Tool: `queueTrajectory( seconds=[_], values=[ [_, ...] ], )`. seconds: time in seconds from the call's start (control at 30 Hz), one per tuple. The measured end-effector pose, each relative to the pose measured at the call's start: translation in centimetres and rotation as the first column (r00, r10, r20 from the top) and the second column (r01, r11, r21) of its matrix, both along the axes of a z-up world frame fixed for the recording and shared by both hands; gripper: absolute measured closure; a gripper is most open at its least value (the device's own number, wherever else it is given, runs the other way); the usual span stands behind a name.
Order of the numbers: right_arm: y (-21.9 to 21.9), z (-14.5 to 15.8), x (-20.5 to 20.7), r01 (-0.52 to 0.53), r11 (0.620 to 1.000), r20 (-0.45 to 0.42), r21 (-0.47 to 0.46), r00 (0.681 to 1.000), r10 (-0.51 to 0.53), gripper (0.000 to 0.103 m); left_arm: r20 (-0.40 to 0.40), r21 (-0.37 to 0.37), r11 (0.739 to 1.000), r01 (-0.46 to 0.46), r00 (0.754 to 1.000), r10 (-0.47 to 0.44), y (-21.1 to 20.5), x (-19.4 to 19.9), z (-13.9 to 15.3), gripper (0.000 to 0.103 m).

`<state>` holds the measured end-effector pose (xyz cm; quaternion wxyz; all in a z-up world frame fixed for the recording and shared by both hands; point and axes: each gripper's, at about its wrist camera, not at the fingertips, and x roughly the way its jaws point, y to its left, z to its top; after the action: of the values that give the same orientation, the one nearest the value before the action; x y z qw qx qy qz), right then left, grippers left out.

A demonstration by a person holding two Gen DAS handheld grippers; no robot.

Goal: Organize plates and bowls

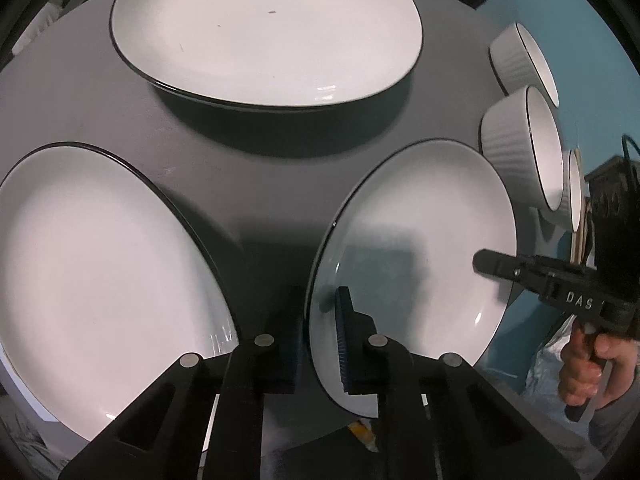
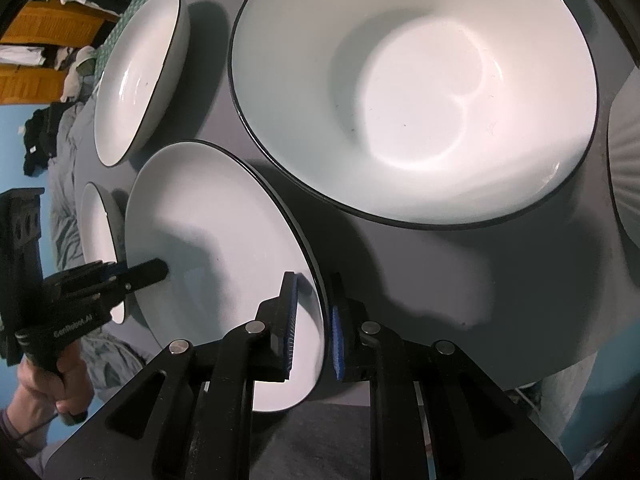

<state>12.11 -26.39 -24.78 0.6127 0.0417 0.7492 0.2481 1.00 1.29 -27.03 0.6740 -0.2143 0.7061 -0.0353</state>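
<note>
A white plate with a dark rim (image 1: 416, 248) is lifted and tilted between both grippers. My left gripper (image 1: 316, 336) is shut on its near rim. My right gripper (image 2: 314, 328) is shut on the opposite rim of the same plate (image 2: 208, 248). The right gripper also shows in the left wrist view (image 1: 486, 261), and the left gripper in the right wrist view (image 2: 160, 270). A second plate (image 1: 92, 280) lies at the left and a plate stack (image 1: 264, 28) at the back. A large white bowl (image 2: 416, 92) sits close on the right wrist side.
The dark grey round table (image 1: 120, 116) holds everything. Two ribbed white bowls (image 1: 520, 148) stand near its right edge, with a third rim behind them. Another ribbed bowl (image 2: 624, 176) is at the right edge of the right wrist view. Clothes and a wooden cabinet (image 2: 44, 32) lie beyond the table.
</note>
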Motion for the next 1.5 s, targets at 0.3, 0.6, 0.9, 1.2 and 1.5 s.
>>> queueTrajectory(
  seconds=[0.3,0.6,0.9,1.2,1.5],
  values=[
    [2.6,0.5,-1.4,-0.003,1.000,0.026,-0.010,1.000,0.003,0.088,-0.001,0.031,0.999,0.015,1.000,-0.015,-0.8,0.5,0.2,0.090],
    [3.2,1.6,-1.4,0.011,1.000,0.017,0.006,1.000,-0.011,0.088,-0.003,0.027,1.000,0.009,1.000,-0.009,0.1,0.9,1.7,0.089],
    [5.0,4.1,-0.9,-0.008,1.000,0.035,0.016,0.999,0.008,0.089,0.049,0.033,0.999,-0.010,0.999,0.008,2.3,1.6,5.1,0.089],
    [8.3,6.2,1.6,-0.049,0.998,0.079,0.029,0.996,0.047,0.089,0.108,0.068,0.996,-0.049,0.993,0.042,4.9,3.7,7.4,0.089],
    [14.7,6.5,5.6,-0.135,0.991,0.132,0.022,0.983,0.131,0.089,0.120,0.104,0.988,-0.113,0.988,0.100,8.6,7.5,6.9,0.088]
  ],
)
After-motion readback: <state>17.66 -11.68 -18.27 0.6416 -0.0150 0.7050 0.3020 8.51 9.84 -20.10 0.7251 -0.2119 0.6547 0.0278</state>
